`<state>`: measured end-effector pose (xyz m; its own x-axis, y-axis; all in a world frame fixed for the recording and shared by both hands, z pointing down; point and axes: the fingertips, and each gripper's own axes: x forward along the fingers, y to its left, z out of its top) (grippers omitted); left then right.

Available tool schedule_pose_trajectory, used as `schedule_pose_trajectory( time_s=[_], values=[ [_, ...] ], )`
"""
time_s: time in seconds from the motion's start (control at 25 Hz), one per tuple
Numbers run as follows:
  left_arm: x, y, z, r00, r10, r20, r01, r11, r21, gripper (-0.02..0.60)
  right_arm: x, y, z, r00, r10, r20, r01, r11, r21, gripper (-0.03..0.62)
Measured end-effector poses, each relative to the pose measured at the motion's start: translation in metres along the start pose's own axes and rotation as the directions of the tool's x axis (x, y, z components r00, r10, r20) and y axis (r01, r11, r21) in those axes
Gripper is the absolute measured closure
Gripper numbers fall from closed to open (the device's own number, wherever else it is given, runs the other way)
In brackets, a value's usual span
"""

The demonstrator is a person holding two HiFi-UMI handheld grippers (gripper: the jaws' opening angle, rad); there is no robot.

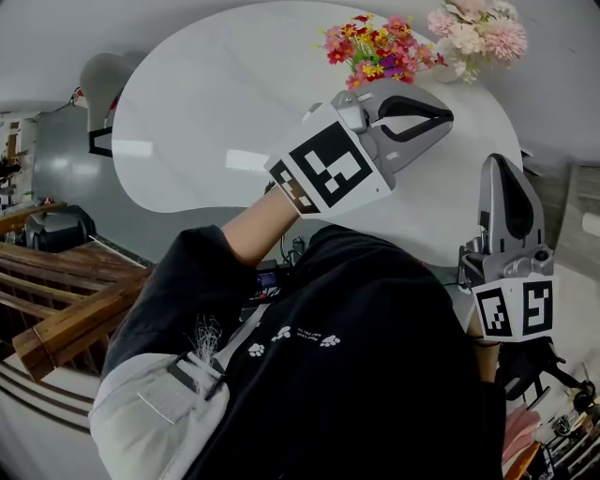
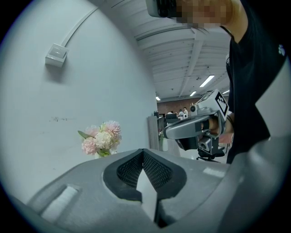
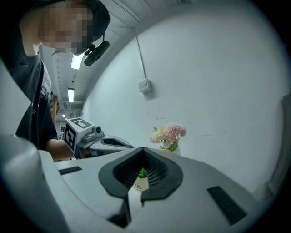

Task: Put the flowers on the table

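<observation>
Two bunches of flowers stand at the far end of the white table (image 1: 206,122): a red and yellow bunch (image 1: 380,47) and a pink bunch (image 1: 478,28) to its right. My left gripper (image 1: 448,116) hovers just short of the red bunch, jaws together with nothing in them. My right gripper (image 1: 497,161) points up the table at the right, also shut and empty. In the left gripper view the pink bunch (image 2: 102,139) shows beyond the closed tips (image 2: 143,151). In the right gripper view a white pot (image 3: 141,183) with green leaves shows through the slit below the tips (image 3: 143,150).
A wooden slatted bench (image 1: 75,309) stands at the left below the table. The person's black sleeve (image 1: 356,375) fills the lower middle of the head view. A white wall box (image 3: 144,85) with a cable hangs behind the table.
</observation>
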<state>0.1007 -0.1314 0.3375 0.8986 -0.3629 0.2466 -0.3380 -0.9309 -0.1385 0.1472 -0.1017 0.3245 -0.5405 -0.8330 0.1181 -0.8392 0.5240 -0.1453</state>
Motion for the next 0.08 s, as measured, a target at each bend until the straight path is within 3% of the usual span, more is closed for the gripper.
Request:
schedule_pose_trajectory(
  time_s=[0.08],
  values=[
    [-0.0017,-0.0016,-0.0010,1.000,-0.002,-0.002,0.002,1.000,-0.002,0.583,-0.0003,0.0016,-0.0003,1.000,-0.002,0.003,0.002,1.000,0.003,0.583]
  ],
)
